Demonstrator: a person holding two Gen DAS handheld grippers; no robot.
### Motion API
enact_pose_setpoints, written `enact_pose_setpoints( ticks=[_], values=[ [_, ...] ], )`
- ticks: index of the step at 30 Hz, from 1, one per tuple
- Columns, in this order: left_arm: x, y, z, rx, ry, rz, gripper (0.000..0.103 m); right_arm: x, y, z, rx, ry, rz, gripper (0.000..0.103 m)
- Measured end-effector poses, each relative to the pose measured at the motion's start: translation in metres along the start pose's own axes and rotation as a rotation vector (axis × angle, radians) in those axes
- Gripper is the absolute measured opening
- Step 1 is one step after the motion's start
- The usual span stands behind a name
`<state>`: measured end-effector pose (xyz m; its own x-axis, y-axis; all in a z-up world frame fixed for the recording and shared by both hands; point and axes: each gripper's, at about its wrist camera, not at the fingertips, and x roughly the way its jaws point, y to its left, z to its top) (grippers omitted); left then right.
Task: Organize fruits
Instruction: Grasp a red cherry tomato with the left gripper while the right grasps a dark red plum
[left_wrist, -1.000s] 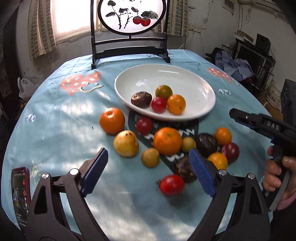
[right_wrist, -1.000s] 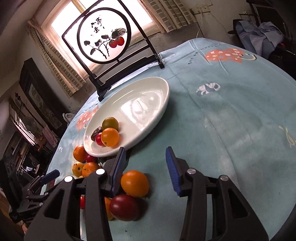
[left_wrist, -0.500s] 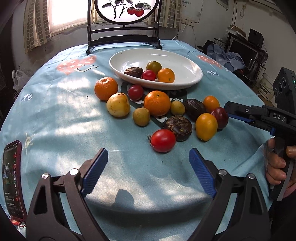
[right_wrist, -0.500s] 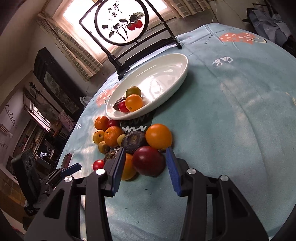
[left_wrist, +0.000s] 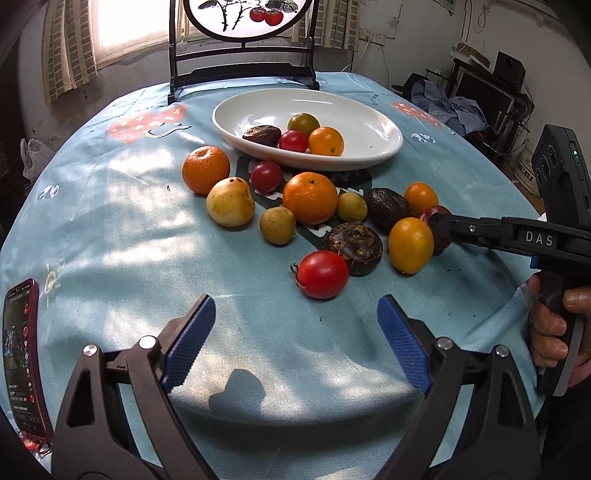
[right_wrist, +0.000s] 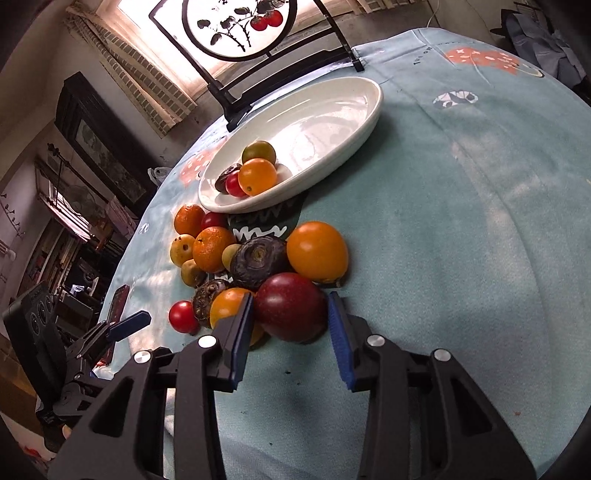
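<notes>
Right gripper is set around the dark red fruit. Its jaws have just been closing: left pad touching or nearly so, a thin gap seen at the right pad, so the fruit is bracketed, not yet clamped. The fruit sits on the desk at the near edge of the pile, touching the yellow-orange fruit to its left and just in front of the orange one.

Left gripper hangs wide open over bare cloth, nothing between the jaws; the red tomato lies just ahead of it.

Step judged: pick of the dark red fruit for the plate. Next move calls for the squeeze to be finished, then a straight lift so the neighbours are not rolled, then a carry over the pile to the plate.

Plate beyond the pile holds four pieces, bunched at its left end; the rest is free.

Hard to read: right-pad contact; in the left view the dark red fruit is mostly hidden behind the right gripper's finger. The dark wrinkled pieces cannot be identified. Phone is cut off at the left edge.
</notes>
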<state>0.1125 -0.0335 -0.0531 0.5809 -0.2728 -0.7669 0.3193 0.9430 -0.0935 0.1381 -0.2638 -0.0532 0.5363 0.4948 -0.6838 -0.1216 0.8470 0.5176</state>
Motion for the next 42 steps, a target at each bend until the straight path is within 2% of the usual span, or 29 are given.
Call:
enact_pose_setpoints(
  ticks=[5, 7, 9, 12, 20, 22, 24, 26, 37, 42],
  values=[
    [0.005, 0.006, 0.004, -0.029, 0.013, -0.045, 0.09, -0.015, -0.01, -0.001, 0.048, -0.082, 0.074, 0.039],
    [0.009, 0.007, 0.007, -0.036, 0.026, -0.061, 0.084, -0.019, -0.015, 0.0, 0.069, -0.101, 0.086, 0.039],
    [0.014, 0.005, 0.011, -0.024, 0.036, -0.058, 0.068, -0.019, -0.018, 0.0, 0.082, -0.103, 0.097, 0.039],
    [0.022, 0.0, 0.015, 0.002, 0.058, -0.057, 0.053, -0.02, -0.019, 0.001, 0.076, -0.101, 0.098, 0.039],
    [0.032, -0.006, 0.022, 0.028, 0.076, -0.054, 0.049, -0.02, -0.019, 0.001, 0.079, -0.109, 0.106, 0.039],
    [0.032, -0.008, 0.022, 0.035, 0.075, -0.054, 0.046, -0.021, -0.019, 0.001, 0.078, -0.112, 0.106, 0.039],
    [0.032, -0.01, 0.022, 0.038, 0.076, -0.069, 0.037, -0.022, -0.019, 0.0, 0.074, -0.114, 0.108, 0.039],
    [0.032, -0.012, 0.022, 0.045, 0.074, -0.067, 0.035, -0.022, -0.018, 0.0, 0.072, -0.115, 0.108, 0.039],
    [0.018, -0.008, 0.017, 0.008, 0.048, -0.114, 0.034, -0.023, -0.017, 0.001, 0.073, -0.126, 0.11, 0.039],
    [0.001, 0.001, 0.035, -0.023, 0.006, -0.168, 0.034, -0.028, -0.015, 0.002, 0.054, -0.151, 0.131, 0.039]
  ],
)
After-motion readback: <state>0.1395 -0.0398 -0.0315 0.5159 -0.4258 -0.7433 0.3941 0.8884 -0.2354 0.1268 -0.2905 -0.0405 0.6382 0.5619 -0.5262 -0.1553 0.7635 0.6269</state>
